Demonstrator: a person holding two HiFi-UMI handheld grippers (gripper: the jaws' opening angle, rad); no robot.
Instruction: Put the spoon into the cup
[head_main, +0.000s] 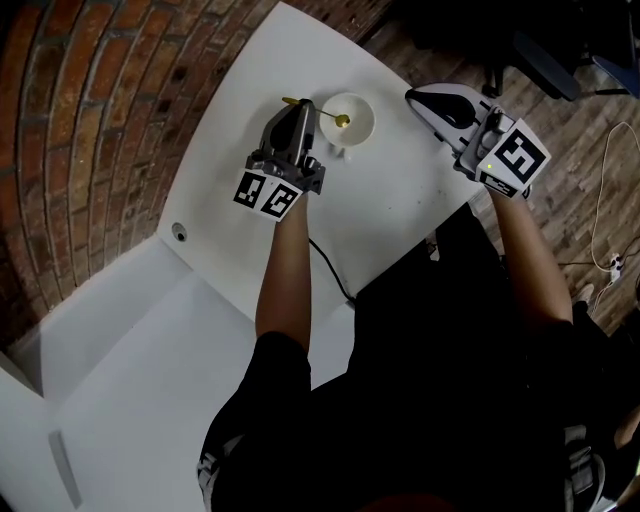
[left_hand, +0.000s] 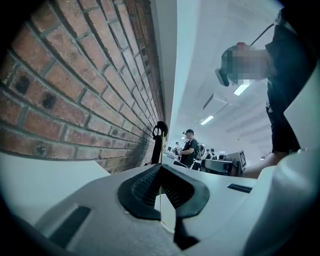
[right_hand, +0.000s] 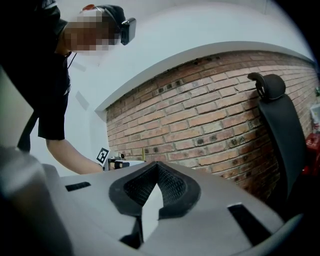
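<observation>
A white cup (head_main: 352, 108) stands near the far edge of the white table (head_main: 400, 210). My left gripper (head_main: 303, 104) sits just left of it, shut on a thin gold spoon (head_main: 341, 121). The spoon's bowl lies over the cup's mouth, and its handle end sticks out on the gripper's other side. In the left gripper view the spoon (left_hand: 161, 150) shows edge-on as a thin gold line between the closed pads of the left gripper (left_hand: 160, 167). My right gripper (head_main: 416, 96) is right of the cup, apart from it, shut and empty. The right gripper view shows the right gripper (right_hand: 157, 166) with nothing between its pads.
A brick wall (head_main: 90, 110) borders the table on the left. A black cable (head_main: 330, 270) runs over the table's near edge beside a round grommet (head_main: 179, 232). A lower white surface (head_main: 150, 400) lies nearer. A black office chair (right_hand: 280, 125) stands by the wall.
</observation>
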